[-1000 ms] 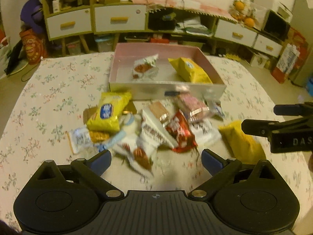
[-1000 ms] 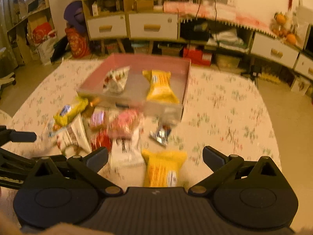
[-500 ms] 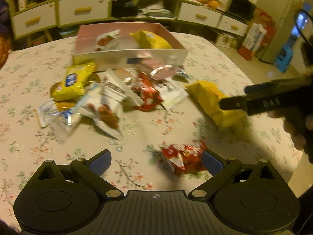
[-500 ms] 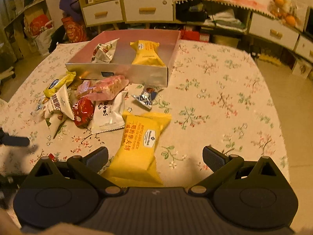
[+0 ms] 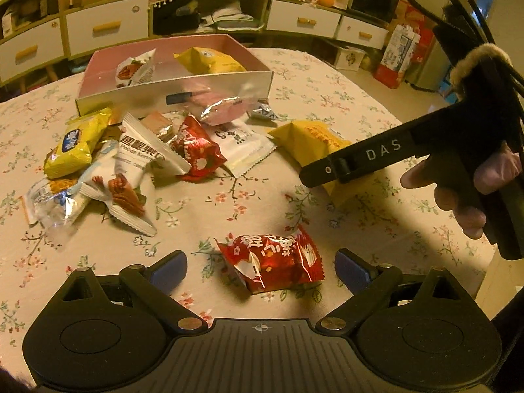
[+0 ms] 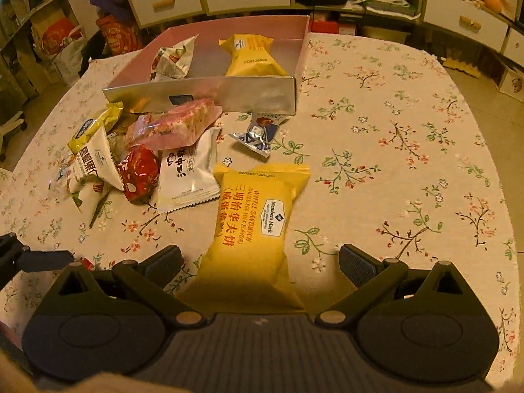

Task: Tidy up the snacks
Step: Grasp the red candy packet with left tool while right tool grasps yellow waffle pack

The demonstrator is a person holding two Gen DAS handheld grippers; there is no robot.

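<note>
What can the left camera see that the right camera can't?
Only the left camera shows the lone red snack between the open left tongs, and a hand holding the other tool. Only the right camera shows the printed front of the big yellow pack between the open right tongs. Both show the box holding two snacks and the snack pile.

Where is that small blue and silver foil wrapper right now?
In the right wrist view, the small blue and silver foil wrapper lies on the floral tablecloth, just in front of the silver box's right corner, beyond the big yellow waffle packet.
</note>
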